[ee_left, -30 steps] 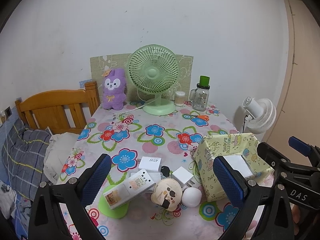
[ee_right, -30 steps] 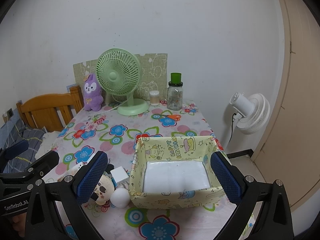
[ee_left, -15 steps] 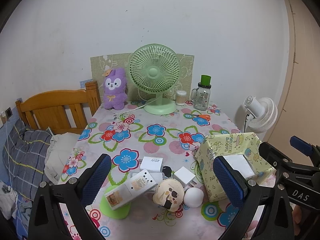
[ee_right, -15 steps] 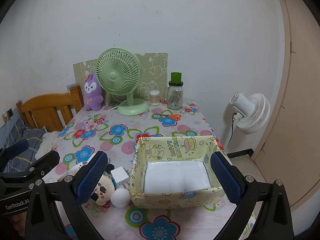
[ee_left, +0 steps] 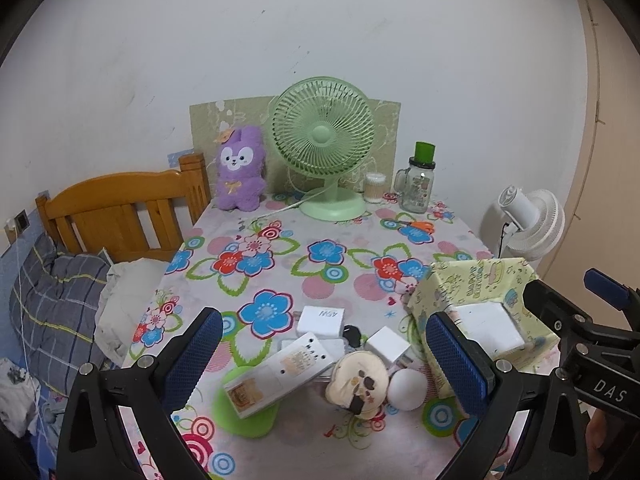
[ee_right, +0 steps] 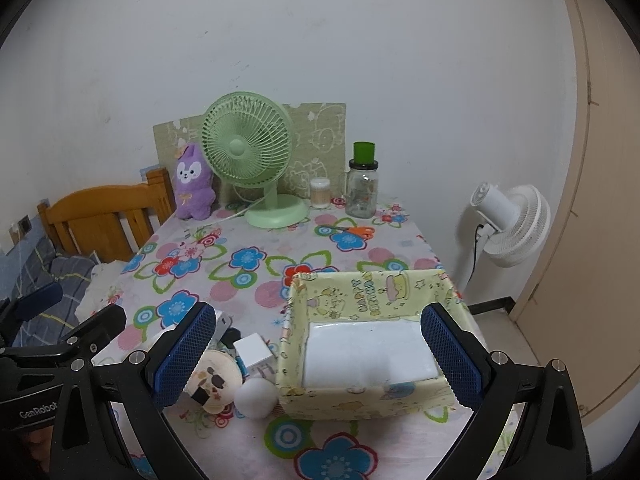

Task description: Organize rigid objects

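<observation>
The worktop (ee_left: 328, 268), under a flowered cloth, fills the middle of both views, with a wooden bed frame (ee_left: 120, 212) to its left and a white floor fan (ee_right: 508, 224) to its right. At the back edge stand a green desk fan (ee_left: 324, 140), a purple plush rabbit (ee_left: 240, 168) beside it and a glass jar (ee_right: 362, 184) with a green lid.

Near the front right sits a yellow box (ee_right: 372, 340) with cartoon prints, open on top, only a white lining showing on its bottom. Just left of the box lies a cluster of small things: a white power strip (ee_left: 280, 372) resting partly on a green coaster (ee_left: 246, 412), a round cream-coloured case (ee_left: 356, 380), a white ball (ee_left: 407, 390) touching the case, and two white chargers (ee_left: 388, 346).

The left tongs (ee_left: 324, 364) hang above this cluster with the blue pads wide apart and nothing between them. The right tongs (ee_right: 316, 356) hang over the box, likewise spread wide and empty.
</observation>
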Demonstrator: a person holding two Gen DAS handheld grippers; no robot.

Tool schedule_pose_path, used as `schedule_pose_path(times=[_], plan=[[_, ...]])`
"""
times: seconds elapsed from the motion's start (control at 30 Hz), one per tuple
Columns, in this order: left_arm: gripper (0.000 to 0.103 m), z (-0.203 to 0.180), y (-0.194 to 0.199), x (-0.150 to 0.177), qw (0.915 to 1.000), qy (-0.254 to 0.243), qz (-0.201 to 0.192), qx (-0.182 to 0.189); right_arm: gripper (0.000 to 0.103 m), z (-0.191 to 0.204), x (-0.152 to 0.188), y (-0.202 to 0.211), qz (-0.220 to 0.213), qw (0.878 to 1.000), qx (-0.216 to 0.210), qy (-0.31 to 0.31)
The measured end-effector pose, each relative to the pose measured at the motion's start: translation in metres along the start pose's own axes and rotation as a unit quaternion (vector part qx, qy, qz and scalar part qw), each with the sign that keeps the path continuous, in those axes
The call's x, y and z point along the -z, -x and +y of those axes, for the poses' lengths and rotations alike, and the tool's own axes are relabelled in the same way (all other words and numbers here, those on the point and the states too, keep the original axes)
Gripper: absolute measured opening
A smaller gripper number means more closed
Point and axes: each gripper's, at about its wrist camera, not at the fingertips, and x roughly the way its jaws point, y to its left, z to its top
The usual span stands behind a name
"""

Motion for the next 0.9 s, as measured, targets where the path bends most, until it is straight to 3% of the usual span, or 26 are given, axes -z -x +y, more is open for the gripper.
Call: schedule_pose_path(times=[0.9], plan=[[0.103,0.044,-0.076,0.043,0.9946,-0.021,0.101,-0.012,0.100,0.070,0.029,-0.064,0.066,0.997,-0.022,0.020]])
